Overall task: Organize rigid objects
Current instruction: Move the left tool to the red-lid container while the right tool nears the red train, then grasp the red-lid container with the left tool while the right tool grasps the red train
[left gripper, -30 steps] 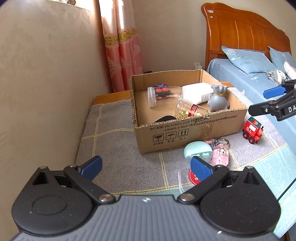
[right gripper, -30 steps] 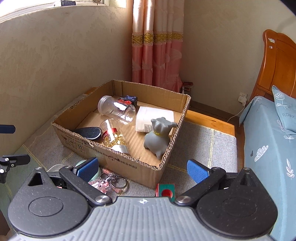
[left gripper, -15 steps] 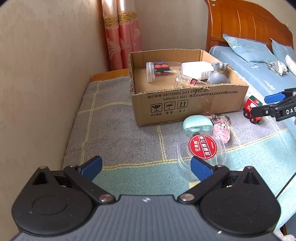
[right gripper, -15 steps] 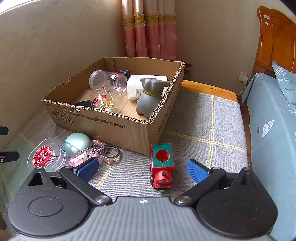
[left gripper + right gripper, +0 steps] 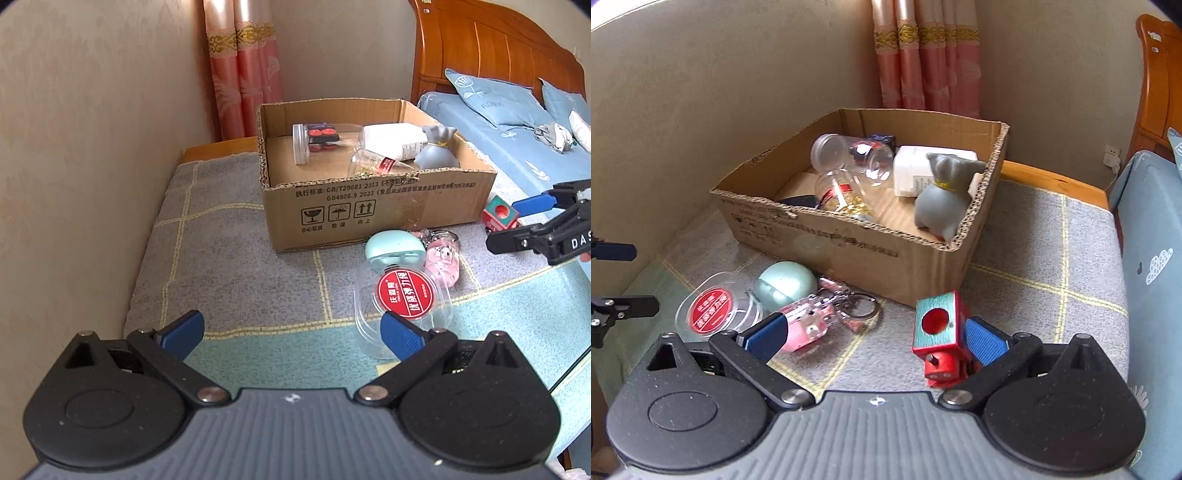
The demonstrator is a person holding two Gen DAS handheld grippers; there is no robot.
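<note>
Cardboard box [image 5: 871, 254] sits on the grey checked mat [image 5: 229, 280] near the wall, and through my feeds I see several things already inside it: a clear jar with red parts [image 5: 317, 142] lying on its side, a second clear jar with gold bits [image 5: 842, 197], a white bottle [image 5: 395, 140] and a grey cat figure [image 5: 942, 199] against the box's right wall.

My right claw [image 5: 875, 338] is spread wide and low over the mat. The red and green toy train [image 5: 938, 336] stands between its fingers, just beside the right blue pad [image 5: 984, 339]; I cannot tell whether pad and train touch. The left pad overlaps a pink keychain [image 5: 809, 321] in the picture.

My left claw [image 5: 291, 332] is also wide apart and holds nothing. Just ahead of its right finger lies a clear round lid with a red label [image 5: 404, 299]. Beyond that sit a mint-green round case [image 5: 393, 247] and the pink keychain, both outside the box and near its front wall. The right claw shows at the far right of the left wrist view, with the train beside it.
</note>
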